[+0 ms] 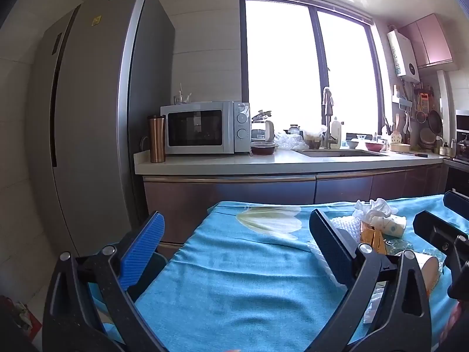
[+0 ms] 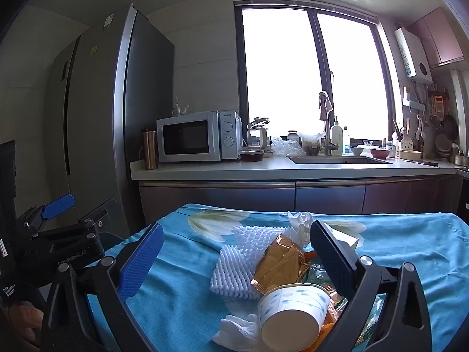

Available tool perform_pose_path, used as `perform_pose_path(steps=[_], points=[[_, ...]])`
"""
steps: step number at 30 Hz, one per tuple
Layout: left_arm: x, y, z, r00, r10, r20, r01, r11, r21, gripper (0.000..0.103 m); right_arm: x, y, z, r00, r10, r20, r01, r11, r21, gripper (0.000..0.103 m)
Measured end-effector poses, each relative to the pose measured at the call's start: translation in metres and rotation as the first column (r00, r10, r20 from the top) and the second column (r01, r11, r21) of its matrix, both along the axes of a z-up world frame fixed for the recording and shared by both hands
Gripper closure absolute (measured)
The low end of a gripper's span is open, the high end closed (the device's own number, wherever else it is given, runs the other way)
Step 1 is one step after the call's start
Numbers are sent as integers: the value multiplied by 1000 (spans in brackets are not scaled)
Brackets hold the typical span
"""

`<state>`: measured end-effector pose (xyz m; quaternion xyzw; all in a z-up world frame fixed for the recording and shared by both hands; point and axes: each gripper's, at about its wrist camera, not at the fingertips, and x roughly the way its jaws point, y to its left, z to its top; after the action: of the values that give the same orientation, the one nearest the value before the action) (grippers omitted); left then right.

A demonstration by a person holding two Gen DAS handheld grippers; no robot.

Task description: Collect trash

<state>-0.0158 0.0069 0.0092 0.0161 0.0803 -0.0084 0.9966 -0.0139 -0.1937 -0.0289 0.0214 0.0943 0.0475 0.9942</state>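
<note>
A heap of trash lies on the blue cloth-covered table: a paper cup on its side, a gold foil wrapper, white foam fruit netting, crumpled tissues and a tissue at the front. My right gripper is open above the heap, its jaws astride the wrapper and cup, touching nothing. My left gripper is open and empty over bare cloth, left of the heap. In the left wrist view the heap sits behind the right finger, and the right gripper shows at the right edge.
A kitchen counter runs behind the table with a microwave, a copper tumbler, a sink and dishes. A tall grey fridge stands at the left. The left gripper's body shows left of the table.
</note>
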Motion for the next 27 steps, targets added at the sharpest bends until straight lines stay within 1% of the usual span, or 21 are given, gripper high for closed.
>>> perform_pose_path(steps=[5,27], points=[[-4,1,2,1000,-3,15,3,1000,-1,6,-2,-1,-1,1000,-3,7,2,1000,4,6],[-5,-1,-2,999,-13,35,13,1000,-2,6,-4,-3,1,1000,-9,18,9,1000,11,6]])
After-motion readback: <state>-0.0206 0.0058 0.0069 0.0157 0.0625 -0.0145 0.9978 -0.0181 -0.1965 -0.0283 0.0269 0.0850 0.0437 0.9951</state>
